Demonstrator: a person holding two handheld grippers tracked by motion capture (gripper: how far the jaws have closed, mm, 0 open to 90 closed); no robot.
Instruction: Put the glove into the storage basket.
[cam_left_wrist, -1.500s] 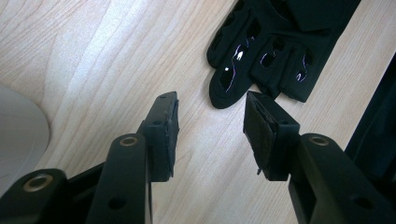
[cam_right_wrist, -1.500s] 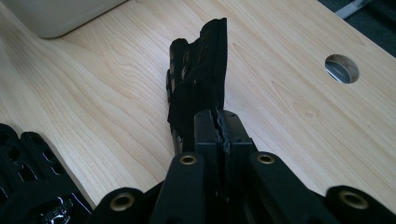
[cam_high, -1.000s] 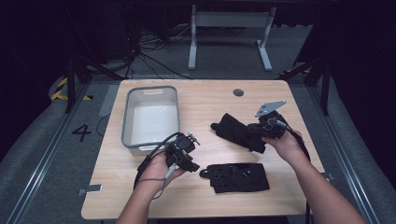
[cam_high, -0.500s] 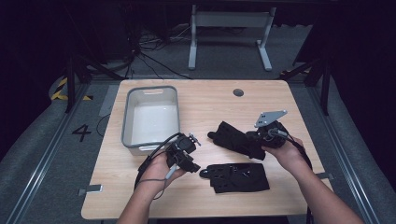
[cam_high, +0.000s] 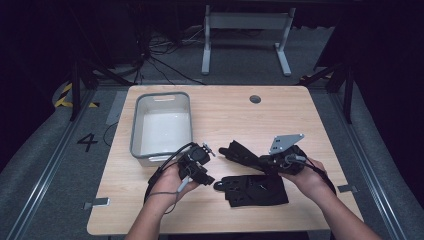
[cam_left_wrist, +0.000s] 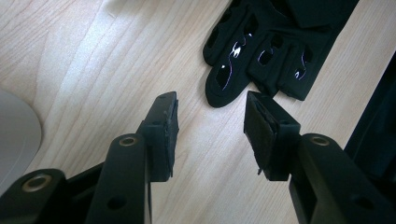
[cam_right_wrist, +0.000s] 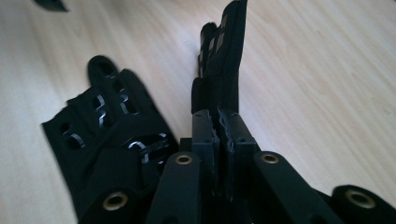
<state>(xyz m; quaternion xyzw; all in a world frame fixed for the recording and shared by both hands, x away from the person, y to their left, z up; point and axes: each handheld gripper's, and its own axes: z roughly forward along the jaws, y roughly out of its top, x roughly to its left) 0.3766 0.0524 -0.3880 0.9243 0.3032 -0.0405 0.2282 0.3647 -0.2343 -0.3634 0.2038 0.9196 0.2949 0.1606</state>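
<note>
While the right tool (cam_high: 260, 161) pinched one glove (cam_high: 244, 152) to lay it beside the other glove (cam_high: 255, 190), its jaws easing apart, the left tool (cam_high: 209, 172) waited released.

Table: light wooden table (cam_high: 300, 120), dark floor around it.
Bin: grey bin (cam_high: 138, 125) with a white inside, far left part of the table, just beyond my left hand.
Left gripper: my left gripper (cam_high: 207, 176) rests low by the near edge, jaws apart, pointing at the flat glove.
Flat glove: black glove (cam_high: 255, 190) lies flat between my hands.
Right gripper: my right gripper (cam_high: 260, 161) pinches a second glove (cam_high: 242, 152), its jaws just now easing open.
</note>
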